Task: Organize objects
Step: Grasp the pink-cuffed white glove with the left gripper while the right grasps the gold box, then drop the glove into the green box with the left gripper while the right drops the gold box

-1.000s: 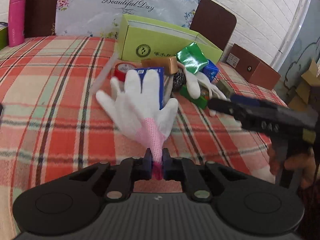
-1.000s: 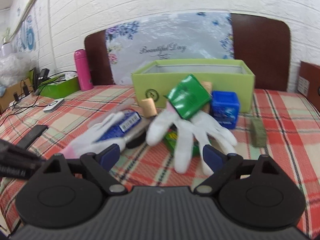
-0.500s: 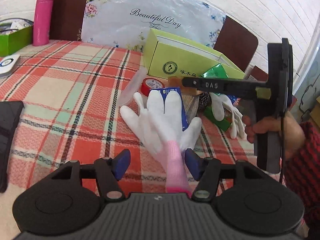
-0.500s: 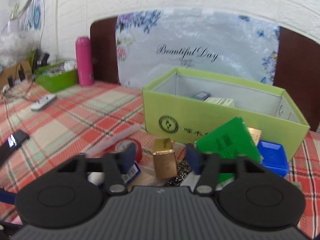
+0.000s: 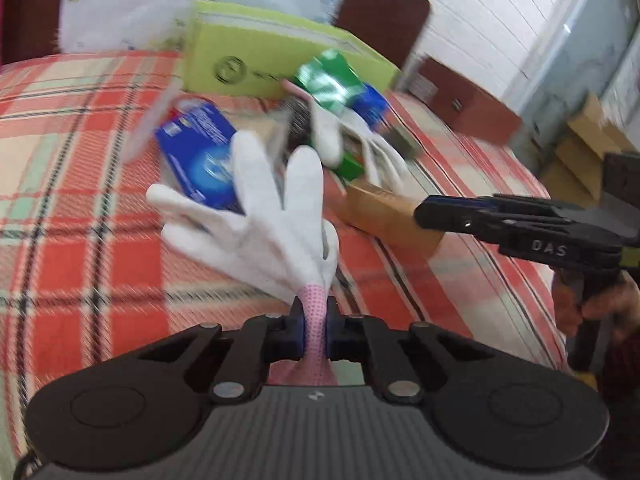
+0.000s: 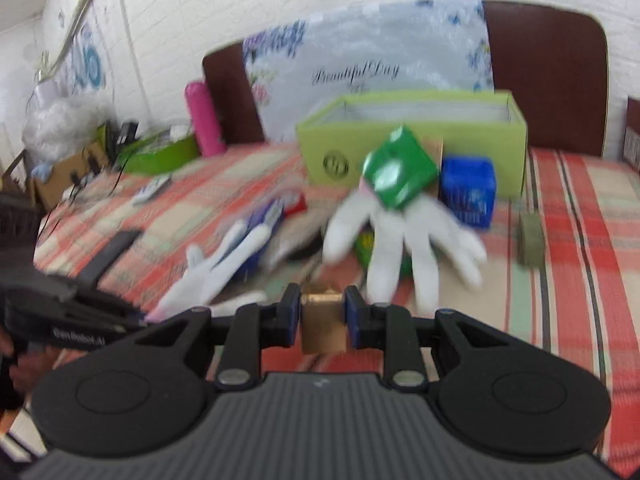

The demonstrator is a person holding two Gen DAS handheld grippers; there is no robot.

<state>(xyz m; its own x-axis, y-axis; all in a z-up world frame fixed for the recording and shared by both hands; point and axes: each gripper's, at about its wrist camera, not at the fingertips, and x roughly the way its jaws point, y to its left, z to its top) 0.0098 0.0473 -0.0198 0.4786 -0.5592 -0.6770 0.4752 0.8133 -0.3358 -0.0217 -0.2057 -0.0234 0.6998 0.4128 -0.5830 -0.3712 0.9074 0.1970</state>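
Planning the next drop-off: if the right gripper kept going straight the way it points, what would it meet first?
Probably the second white glove lying fingers-toward-camera just ahead of the right gripper, which is shut on the gold box. Beyond it are the green packet and the green box. Blur leaves depth uncertain.

Bright, even daylight, but both views smeared w/ motion blur.
You get soft text on the floral bag, streaked plaid cloth, fisheye bending + dark corners; gripper bodies stay sharp.

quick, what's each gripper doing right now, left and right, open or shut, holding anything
Left gripper: shut on the pink cuff of the white glove.
Right gripper: shut on the small gold box.
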